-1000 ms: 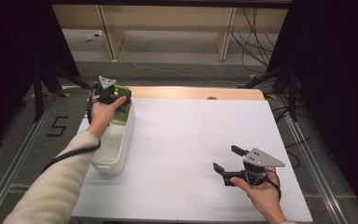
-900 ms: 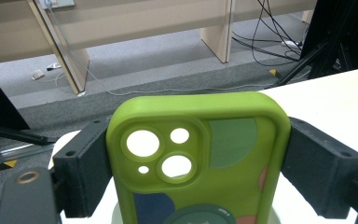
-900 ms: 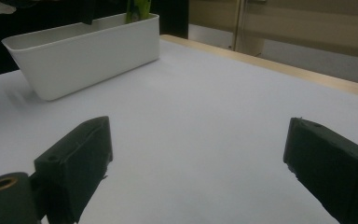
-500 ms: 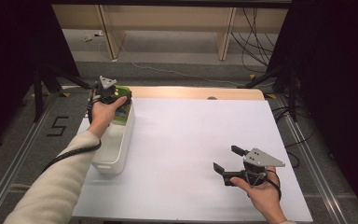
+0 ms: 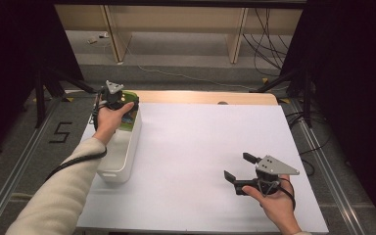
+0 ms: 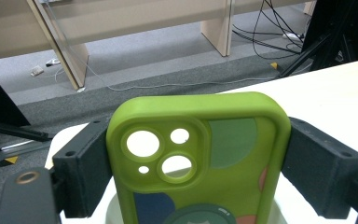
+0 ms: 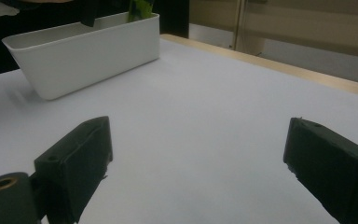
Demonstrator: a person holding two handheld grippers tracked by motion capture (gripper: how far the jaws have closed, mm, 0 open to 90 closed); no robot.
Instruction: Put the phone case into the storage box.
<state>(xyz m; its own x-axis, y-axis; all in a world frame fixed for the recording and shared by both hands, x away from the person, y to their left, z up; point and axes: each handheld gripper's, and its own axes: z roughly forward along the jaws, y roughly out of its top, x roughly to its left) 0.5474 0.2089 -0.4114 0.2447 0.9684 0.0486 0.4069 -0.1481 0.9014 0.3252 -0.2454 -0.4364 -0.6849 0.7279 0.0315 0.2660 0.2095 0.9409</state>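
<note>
Nothing has shifted since the earlier frames: both hands sit where they were, and the phone case hangs in the same spot over the bin.

The left gripper (image 5: pixel 118 101) has its two black jaws pressed against the long sides of a lime-green silicone phone case (image 6: pixel 200 158) with a raised camera cut-out and coloured patches of grey-green, blue and salmon on its back. The left gripper view shows the case standing upright between the jaws, camera end up, its lower part dipping toward the rounded white rim below. From the high view, the case is held above the far end of the white rectangular plastic bin (image 5: pixel 122 152), which stands along the left edge of the white table top (image 5: pixel 205 147). Whether the bottom of the case already touches the inside of the bin cannot be told.

The right gripper (image 5: pixel 237 169) rests low over the near right part of the table, well apart from the bin, its jaws wide and nothing between them.

My reading is that the case is being lowered into the bin, or just lifted out of it. If it is going in, the next move calls for easing it down until the bin bears it, then spreading the jaws and rising straight clear of the rim.
</note>
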